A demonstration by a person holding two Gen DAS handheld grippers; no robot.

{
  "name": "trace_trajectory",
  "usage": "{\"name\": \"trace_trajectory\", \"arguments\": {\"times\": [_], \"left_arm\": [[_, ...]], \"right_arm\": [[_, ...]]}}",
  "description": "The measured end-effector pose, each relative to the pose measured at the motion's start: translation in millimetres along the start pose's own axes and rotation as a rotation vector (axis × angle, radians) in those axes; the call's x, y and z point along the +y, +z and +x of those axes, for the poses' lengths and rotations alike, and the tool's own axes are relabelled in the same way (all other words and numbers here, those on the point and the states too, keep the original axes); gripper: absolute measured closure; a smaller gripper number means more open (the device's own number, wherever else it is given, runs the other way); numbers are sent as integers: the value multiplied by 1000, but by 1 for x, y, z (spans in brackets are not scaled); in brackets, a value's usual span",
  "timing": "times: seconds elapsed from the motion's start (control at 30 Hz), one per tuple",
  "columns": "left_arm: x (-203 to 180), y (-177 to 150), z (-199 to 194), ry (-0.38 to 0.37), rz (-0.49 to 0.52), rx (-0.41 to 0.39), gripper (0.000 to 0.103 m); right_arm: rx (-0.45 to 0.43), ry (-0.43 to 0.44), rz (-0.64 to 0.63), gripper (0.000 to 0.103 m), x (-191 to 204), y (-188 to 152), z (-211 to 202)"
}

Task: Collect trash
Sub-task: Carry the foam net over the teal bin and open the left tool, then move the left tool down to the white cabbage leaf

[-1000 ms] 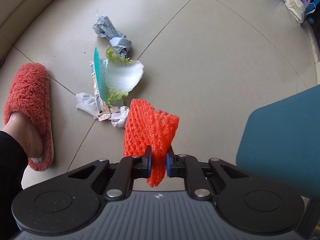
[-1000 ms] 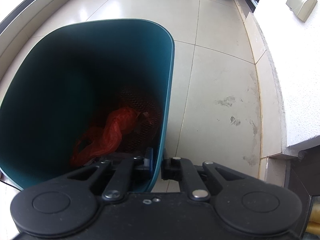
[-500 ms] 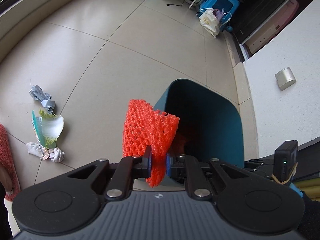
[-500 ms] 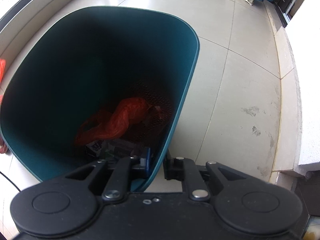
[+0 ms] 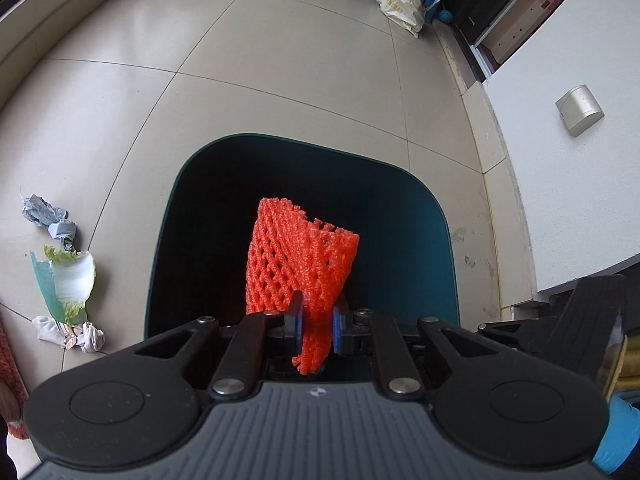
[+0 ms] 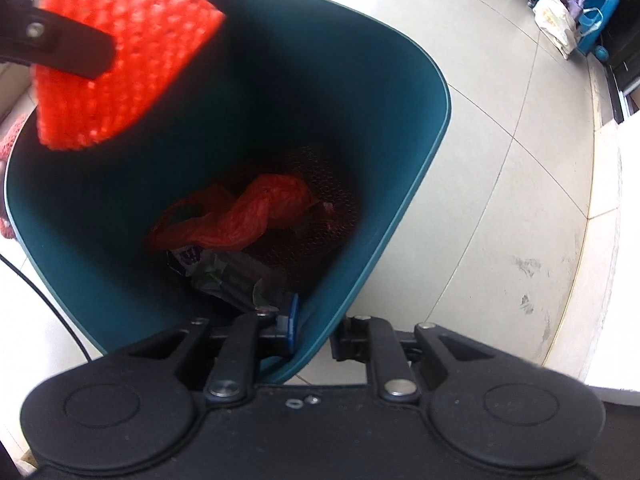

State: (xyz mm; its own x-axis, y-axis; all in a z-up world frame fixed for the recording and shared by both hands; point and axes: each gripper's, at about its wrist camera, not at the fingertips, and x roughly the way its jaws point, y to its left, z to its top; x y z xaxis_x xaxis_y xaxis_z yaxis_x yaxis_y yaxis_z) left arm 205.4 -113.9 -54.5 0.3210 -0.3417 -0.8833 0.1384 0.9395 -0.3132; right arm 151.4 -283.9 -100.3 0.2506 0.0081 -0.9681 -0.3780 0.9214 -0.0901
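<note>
Your left gripper [image 5: 316, 322] clamps the net [image 5: 298, 258] over the bin [image 6: 416, 184]; your right gripper [image 6: 314, 330] pinches its rim. Light foam may snag on release.

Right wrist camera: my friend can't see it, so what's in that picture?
The right gripper clamps the rim of a teal bin, looking down inside. In the bin lie a red bag and a crumpled wrapper. At top left, the left gripper holds an orange foam net over the bin's opening.
</note>
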Motion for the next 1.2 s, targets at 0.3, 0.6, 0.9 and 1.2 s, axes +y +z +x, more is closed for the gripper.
{"name": "trace_trajectory", "arguments": {"times": [0.3,0.6,0.9,1.2], "left_arm": [[20,-12,53,51,18,116,90],[14,-21,67,62,82,145,86],[19,-27,43,-18,55,97,33],[35,-41,-19,-60,19,0,33]], "right_arm": [[-14,13,-31,90,4,4,3],[-8,10,-14,90,6,7,2],[-11,9,-15,90,10,9,6],[-12,7,-15,90,12,11,4]]}}
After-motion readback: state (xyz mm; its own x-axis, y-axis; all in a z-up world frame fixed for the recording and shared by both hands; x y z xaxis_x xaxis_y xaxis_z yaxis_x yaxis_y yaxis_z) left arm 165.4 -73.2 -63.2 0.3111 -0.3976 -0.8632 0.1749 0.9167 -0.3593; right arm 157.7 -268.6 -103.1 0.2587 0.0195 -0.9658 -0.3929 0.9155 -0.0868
